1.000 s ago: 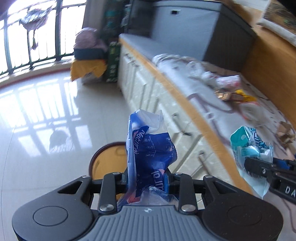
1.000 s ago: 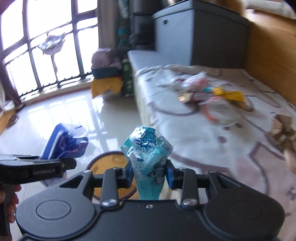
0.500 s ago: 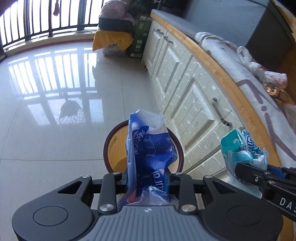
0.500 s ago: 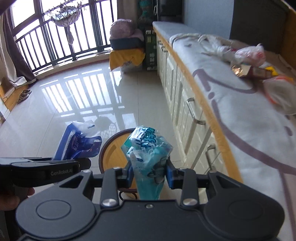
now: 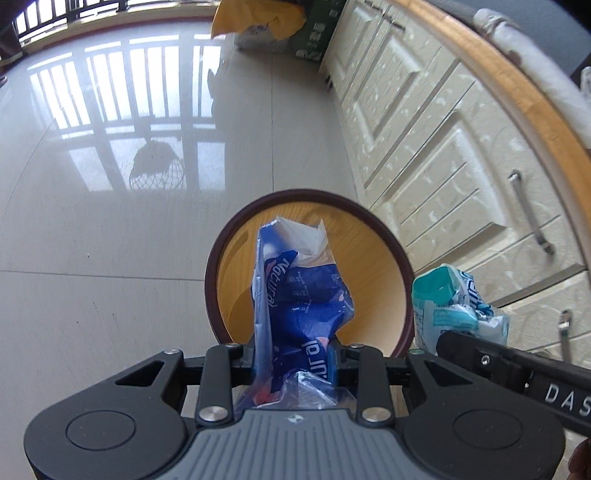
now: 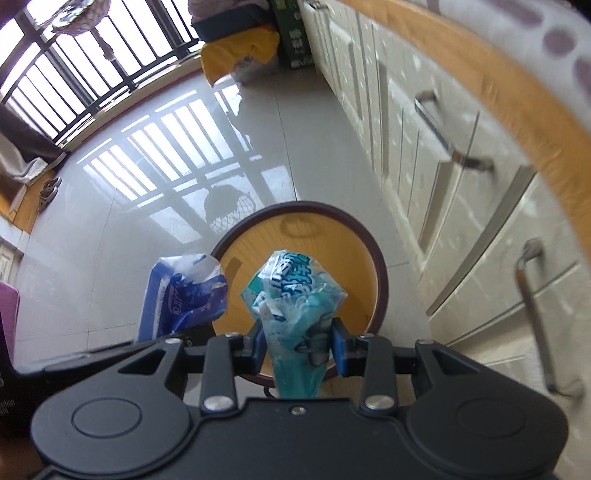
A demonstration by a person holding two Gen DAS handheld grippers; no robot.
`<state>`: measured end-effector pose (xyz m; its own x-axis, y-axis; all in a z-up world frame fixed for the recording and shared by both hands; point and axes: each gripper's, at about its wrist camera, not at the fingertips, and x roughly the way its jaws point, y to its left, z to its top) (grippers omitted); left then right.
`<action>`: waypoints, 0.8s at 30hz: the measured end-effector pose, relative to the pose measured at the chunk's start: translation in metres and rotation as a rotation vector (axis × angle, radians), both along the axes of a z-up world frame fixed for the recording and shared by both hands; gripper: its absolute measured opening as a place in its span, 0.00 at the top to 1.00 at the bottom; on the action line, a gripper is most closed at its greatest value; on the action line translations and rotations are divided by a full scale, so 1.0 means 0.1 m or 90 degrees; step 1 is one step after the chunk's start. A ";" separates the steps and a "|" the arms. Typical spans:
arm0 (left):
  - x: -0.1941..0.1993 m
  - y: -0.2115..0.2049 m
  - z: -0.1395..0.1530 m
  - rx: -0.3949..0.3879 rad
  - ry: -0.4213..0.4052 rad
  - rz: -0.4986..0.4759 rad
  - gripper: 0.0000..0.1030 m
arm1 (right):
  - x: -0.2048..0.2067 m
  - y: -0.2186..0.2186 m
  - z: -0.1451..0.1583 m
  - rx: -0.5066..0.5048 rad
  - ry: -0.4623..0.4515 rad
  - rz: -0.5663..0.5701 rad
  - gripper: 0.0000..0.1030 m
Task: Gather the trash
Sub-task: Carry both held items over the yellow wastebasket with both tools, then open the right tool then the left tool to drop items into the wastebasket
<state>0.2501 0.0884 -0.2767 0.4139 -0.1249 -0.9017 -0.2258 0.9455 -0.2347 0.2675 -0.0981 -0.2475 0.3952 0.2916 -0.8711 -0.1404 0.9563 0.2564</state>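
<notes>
The blue wrapper (image 5: pixel 295 306), crumpled plastic with white lettering, stands up out of the left tongs (image 5: pixel 295 360), which are clenched on its lower end. From the left wrist view it hangs right over the mouth of the waste bin (image 5: pixel 221 266), a round bin with a dark brown rim and a yellow-orange inside, standing on the floor (image 5: pixel 110 240).

Just beside it, the teal wrapper (image 6: pixel 295 295) is pinched the same way in the right tongs (image 6: pixel 297 341), whose blue pads press on its bunched lower part while the top fans out. In the right wrist view this one also sits above the bin's opening (image 6: pixel 380 280), towards its near side. In that view the blue wrapper (image 6: pixel 181 291) shows at the left, over the bin's left rim; in the left wrist view the teal wrapper (image 5: pixel 454 306) sits at the right, just outside the bin's right rim, gripped by the black finger of the right tongs (image 5: pixel 458 341). The two wrappers are close together but not touching.

The bin stands near the foot of a run of cream cabinet doors (image 5: pixel 443 166) with metal handles, under a wood-edged worktop (image 5: pixel 524 99). The pale glossy tiles reflect a barred window (image 6: pixel 74 62). Farther off, against the cabinets, lies a yellow cloth (image 6: pixel 240 55) over some bags and a green box (image 6: pixel 293 33).
</notes>
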 end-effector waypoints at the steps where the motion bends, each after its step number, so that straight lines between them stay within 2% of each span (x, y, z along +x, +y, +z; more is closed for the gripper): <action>1: 0.03 0.01 -0.06 -0.002 0.007 0.002 0.68 | 0.06 -0.01 -0.07 0.005 0.010 -0.006 0.65; 7: 0.27 0.00 -0.34 -0.003 0.039 0.004 0.68 | 0.36 -0.03 -0.49 -0.001 0.049 -0.026 0.64; 10: 0.36 -0.01 -0.42 0.003 0.044 0.000 0.68 | 0.50 0.00 -0.59 0.000 0.064 -0.027 0.63; 15: 0.50 0.01 -0.54 0.012 0.058 -0.005 0.68 | 0.61 0.05 -0.65 -0.020 0.072 -0.013 0.62; 22: 0.64 0.07 -0.67 0.030 0.078 -0.025 0.68 | 0.66 0.13 -0.67 -0.011 0.060 -0.004 0.61; 24: 0.67 0.08 -0.68 0.037 0.078 -0.031 0.68 | 0.69 0.17 -0.68 -0.017 0.051 0.000 0.57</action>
<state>0.3169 0.0964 -0.3444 0.2947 -0.0890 -0.9515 -0.2024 0.9673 -0.1531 0.3366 -0.0815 -0.3150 0.3234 0.2678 -0.9076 -0.1204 0.9630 0.2412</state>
